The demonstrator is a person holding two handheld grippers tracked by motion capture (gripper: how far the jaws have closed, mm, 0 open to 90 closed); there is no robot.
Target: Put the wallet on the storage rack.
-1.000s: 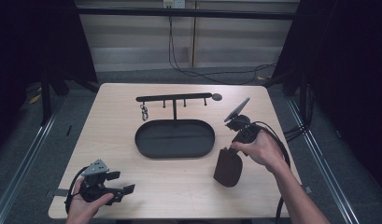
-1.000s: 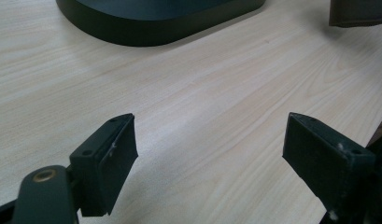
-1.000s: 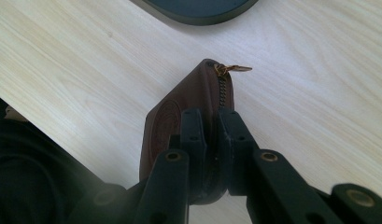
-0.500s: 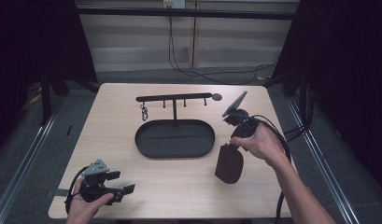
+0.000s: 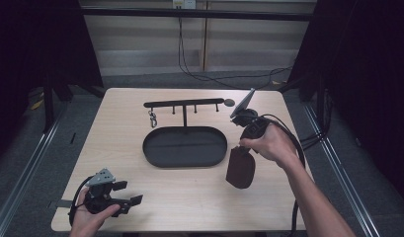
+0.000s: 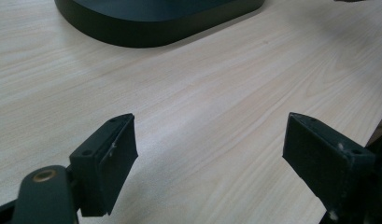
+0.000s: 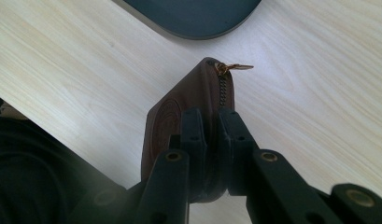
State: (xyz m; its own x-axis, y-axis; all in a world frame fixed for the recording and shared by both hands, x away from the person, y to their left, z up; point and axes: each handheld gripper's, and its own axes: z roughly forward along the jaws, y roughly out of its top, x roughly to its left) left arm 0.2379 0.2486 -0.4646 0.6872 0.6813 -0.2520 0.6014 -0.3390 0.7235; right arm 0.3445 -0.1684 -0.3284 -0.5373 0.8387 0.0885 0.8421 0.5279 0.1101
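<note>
A dark brown zipped pouch [image 5: 240,169] hangs just right of the black oval tray [image 5: 155,154], over the table. My right gripper [image 5: 242,149] points down and is shut on the pouch's top edge. In the right gripper view the jaws of the right gripper [image 7: 210,122] clamp the pouch [image 7: 170,112] along its zipper, and the brass zipper pull [image 7: 234,67] sticks out at the far end. My left gripper [image 5: 130,192] lies low near the front left corner, open and holding nothing. Bare wood shows between the left gripper's [image 6: 209,154] jaws.
Behind the tray stands a black hook rack [image 5: 184,104], with a small metal clip [image 5: 152,119] hanging at its left. The tray's rim [image 6: 151,35] lies ahead of the left gripper. Cables trail off the table's right edge [image 5: 303,143].
The right hand has risen slightly and drawn toward the far side, lifting the pouch with it. The left gripper has stayed put.
</note>
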